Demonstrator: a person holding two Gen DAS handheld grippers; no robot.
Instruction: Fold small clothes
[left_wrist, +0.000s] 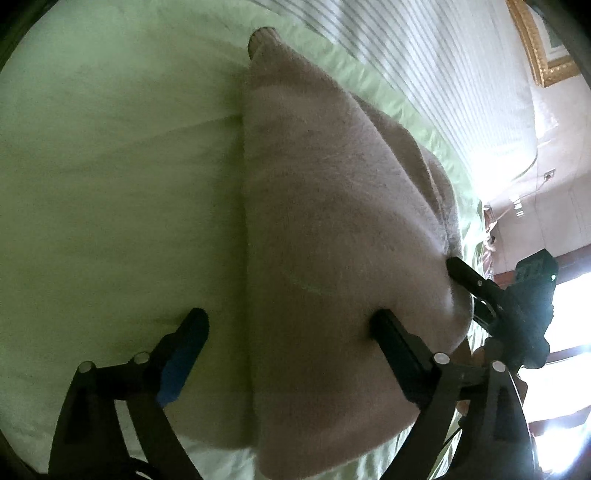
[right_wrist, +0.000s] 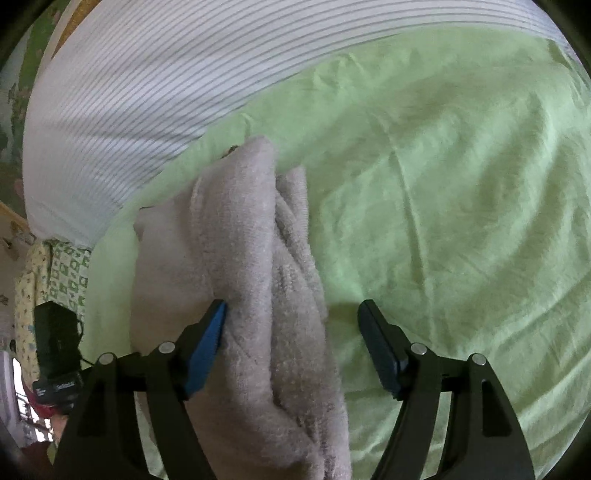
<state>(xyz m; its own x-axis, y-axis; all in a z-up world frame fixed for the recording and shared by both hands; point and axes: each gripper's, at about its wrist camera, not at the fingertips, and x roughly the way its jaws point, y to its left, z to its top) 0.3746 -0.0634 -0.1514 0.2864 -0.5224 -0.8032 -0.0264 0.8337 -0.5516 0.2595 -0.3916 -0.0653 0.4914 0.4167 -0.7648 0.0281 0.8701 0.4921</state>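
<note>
A pale pink fleecy garment (left_wrist: 325, 229) lies folded in a long bundle on the green bedsheet (left_wrist: 110, 184). My left gripper (left_wrist: 288, 317) is open, its jaws wide apart over the garment's left edge, one finger on the sheet, the other pressed on the cloth. The right gripper's fingertip (left_wrist: 461, 269) touches the garment's right side in this view. In the right wrist view the garment (right_wrist: 251, 258) runs away from me; my right gripper (right_wrist: 291, 310) is open, its left finger against the cloth, its right finger over the sheet (right_wrist: 443, 206).
A white striped pillow or cover (right_wrist: 140, 92) lies beyond the garment at the head of the bed. A gold picture frame (left_wrist: 535, 44) hangs on the wall at the right. The other gripper's body (right_wrist: 55, 350) sits at the bed's left edge.
</note>
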